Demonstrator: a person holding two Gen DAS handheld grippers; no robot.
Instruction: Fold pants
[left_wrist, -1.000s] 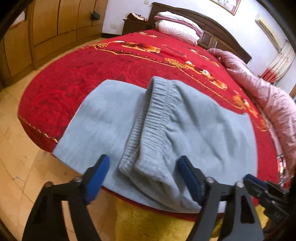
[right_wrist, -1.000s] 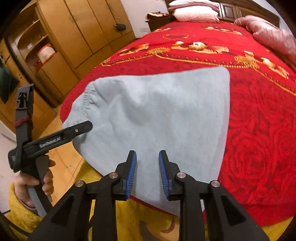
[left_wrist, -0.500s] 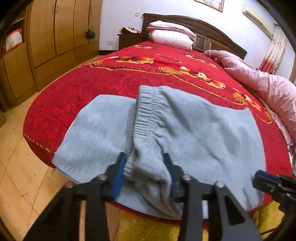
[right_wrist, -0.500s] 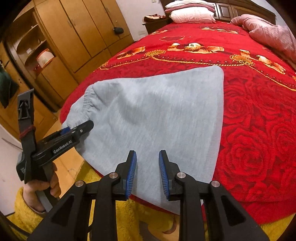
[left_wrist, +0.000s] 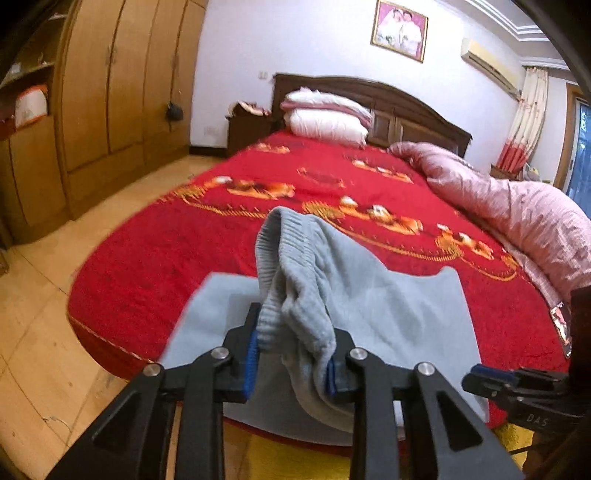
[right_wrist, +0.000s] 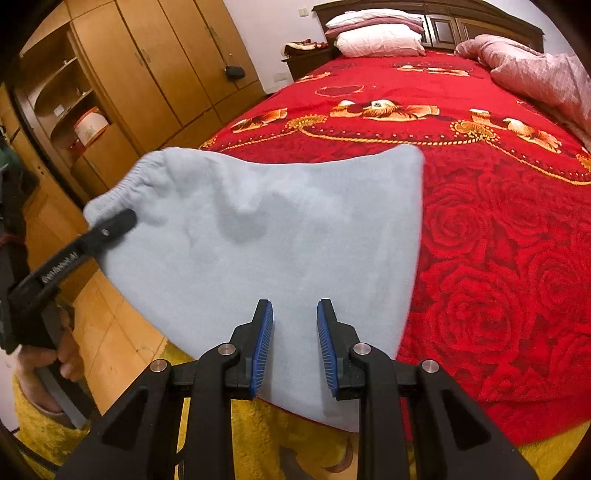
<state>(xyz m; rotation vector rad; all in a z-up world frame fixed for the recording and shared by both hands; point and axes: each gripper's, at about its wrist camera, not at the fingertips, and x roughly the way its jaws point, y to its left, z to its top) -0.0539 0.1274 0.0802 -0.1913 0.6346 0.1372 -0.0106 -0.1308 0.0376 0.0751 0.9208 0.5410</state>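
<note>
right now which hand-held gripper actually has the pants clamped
The left hand-held gripper, shut on the gathered waistband of the grey pants; the right hand-held gripper stands open.

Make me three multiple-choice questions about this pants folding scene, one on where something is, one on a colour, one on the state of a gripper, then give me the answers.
1. Where do the pants lie?
A. on the floor
B. at the near edge of the bed
C. on the pillows

2. What colour is the bedspread?
A. red
B. green
C. white

3. What is the left gripper doing?
A. hanging open above the pants
B. shut on the ribbed waistband
C. holding a pillow

Answers: 1 B, the grey cloth spreads over the bed's near edge. 2 A, red with gold patterns. 3 B, both blue pads press bunched waistband cloth, while the right gripper is open.
</note>
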